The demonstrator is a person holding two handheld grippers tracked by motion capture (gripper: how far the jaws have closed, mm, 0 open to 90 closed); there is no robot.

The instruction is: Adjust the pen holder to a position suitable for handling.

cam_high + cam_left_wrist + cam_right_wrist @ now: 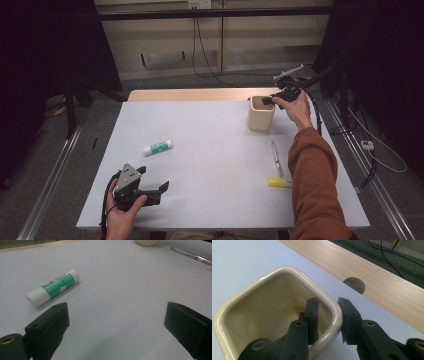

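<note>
The cream cup (261,115) stands upright at the far right of the white table (215,150), mouth up, its long axis vertical; it sits just short of the bare wooden strip (200,94) along the far edge. The mouth is a rounded square. In the right gripper view the cup (262,302) shows its glossy rim and hollow interior.

Right gripper (274,99) — held by the right hand (296,107) at the cup's far right corner. One jaw sits inside the cup, the other outside, with the wall and rim between them. The inner pad lies close against the wall; a thin gap appears at the outer pad, so a firm pinch cannot be confirmed. The right gripper (328,315) straddles the corner nearest a round hole (355,284) in the wooden strip.

Left gripper (157,190) — rests at the near left of the table in the left hand (122,212), jaws spread wide, nothing between them. The glue stick (157,147) lies flat ahead of it, apart from it.

A pen (275,158) and a yellow marker (280,182) lie near the right forearm.
</note>
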